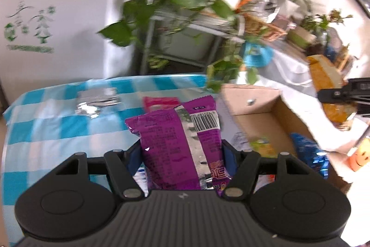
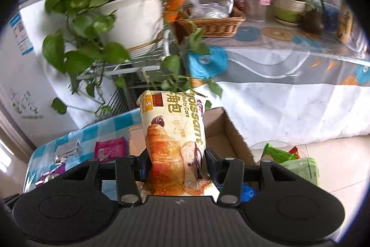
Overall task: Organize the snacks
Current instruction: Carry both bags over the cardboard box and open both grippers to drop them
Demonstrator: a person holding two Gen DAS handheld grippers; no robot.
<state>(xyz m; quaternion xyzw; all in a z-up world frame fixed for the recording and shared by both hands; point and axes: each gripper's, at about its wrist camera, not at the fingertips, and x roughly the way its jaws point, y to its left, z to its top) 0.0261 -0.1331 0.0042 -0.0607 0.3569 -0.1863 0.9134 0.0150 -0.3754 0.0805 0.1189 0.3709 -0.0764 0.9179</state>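
Snacks in hand: a purple snack packet [image 1: 182, 145] stands upright between the left tool's fingers, barcode side facing the camera; a cream croissant pack [image 2: 175, 142] stands upright between the right tool's fingers.
Left gripper [image 1: 181, 154]: clenched on the lower half of the purple packet, both blue-lined fingers pressed to its sides, the top half sticking up free.
Right gripper [image 2: 177, 163]: closed round the lower part of the croissant pack, jaws narrowed to the pack's width, the printed top rising clear above them.
Just beyond the left tool: a pink packet [image 1: 159, 103] lies on the blue-checked tablecloth [image 1: 57, 122], partly hidden behind the purple one; a crumpled silver wrapper [image 1: 97, 101] lies further left on the cloth.
Cardboard box [image 1: 259, 117]: open, beside the table's right edge, with a blue packet [image 1: 307, 154] and a yellow-green one inside.
Right tool seen from the left: its black tip and the croissant pack show at the far right edge, above the box.
Floor right of the box: a green bag [image 2: 298, 168] with green and red packets.
Further back: a leafy pot plant [image 2: 104, 6] on a wire stand, blurred.
Farthest: a long covered table with a wicker basket [image 2: 210, 24] and more potted plants.
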